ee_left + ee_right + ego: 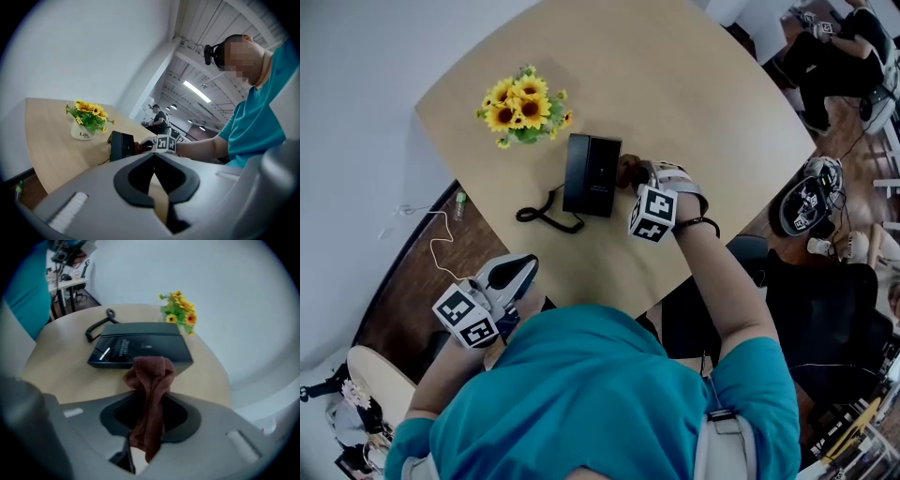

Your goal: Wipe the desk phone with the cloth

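Observation:
The black desk phone [592, 174] lies on the round wooden table [703, 103], its coiled cord [546, 215] trailing toward me. My right gripper [630, 174] hovers at the phone's right edge, shut on a brown cloth [627, 169]. In the right gripper view the cloth [150, 378] bunches out of the jaws [146, 397] just short of the phone [140, 345]. My left gripper [520, 270] hangs at the table's near edge, away from the phone, its jaws together with nothing in them [153, 174]. From there the phone [121, 144] shows side-on.
A white pot of sunflowers [523, 105] stands just left of and behind the phone. A white cable [439, 246] lies on the floor at left. A black chair [825, 319], a helmet-like object [807, 202] and a seated person [839, 56] are at right.

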{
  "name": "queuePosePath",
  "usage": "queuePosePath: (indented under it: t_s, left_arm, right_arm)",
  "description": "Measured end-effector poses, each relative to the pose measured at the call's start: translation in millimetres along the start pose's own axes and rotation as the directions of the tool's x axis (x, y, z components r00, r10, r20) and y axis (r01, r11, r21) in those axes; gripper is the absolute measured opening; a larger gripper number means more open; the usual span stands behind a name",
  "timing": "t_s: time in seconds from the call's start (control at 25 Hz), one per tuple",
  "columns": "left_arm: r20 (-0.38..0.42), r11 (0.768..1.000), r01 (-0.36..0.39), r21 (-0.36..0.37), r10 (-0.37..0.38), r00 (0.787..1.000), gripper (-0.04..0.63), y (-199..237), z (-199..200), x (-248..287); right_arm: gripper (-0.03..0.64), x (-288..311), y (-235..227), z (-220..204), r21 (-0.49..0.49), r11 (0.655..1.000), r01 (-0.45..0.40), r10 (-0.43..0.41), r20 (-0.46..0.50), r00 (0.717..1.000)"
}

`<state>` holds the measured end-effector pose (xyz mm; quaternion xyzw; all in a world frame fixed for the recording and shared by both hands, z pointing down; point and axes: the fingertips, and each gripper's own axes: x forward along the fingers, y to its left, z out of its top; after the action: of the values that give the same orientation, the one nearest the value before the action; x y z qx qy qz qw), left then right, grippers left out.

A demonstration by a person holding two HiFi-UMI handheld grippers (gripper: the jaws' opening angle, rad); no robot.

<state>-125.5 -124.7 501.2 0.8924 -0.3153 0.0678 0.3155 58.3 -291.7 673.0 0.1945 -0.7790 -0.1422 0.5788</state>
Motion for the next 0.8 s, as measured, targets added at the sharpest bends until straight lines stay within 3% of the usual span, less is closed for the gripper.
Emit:
queuePosePath:
  t_s: [0.2, 0.4, 0.56, 0.8]
  left_arm:
    - [0.008, 1.000, 0.002, -0.010, -0.002, 1.000, 0.005, 2, -1, -1]
    - [0.013, 1.000, 0.013, -0.008, -0.013, 1.000, 0.005, -3, -1, 0]
    - [0.006, 1.000, 0.013, -0.005, -0.013, 1.000, 0.005, -4, -2, -1]
    - [0.009, 1.000, 0.004, -0.009, -0.004, 1.000, 0.005, -4, -3, -4]
  right_arm:
    - [0.114, -23, 102, 17, -0.133, 0.981, -0.142, 0.148, 0.034, 0.988]
    - [0.114, -40, 165, 61, -0.136, 0.959, -0.249, 0.267, 0.130, 0.955]
    - [0.114, -21, 163, 92, -0.120, 0.966, -0.230, 0.246, 0.149, 0.958]
    - [0.112, -4, 143, 91, -0.105, 0.973, -0.204, 0.215, 0.102, 0.971]
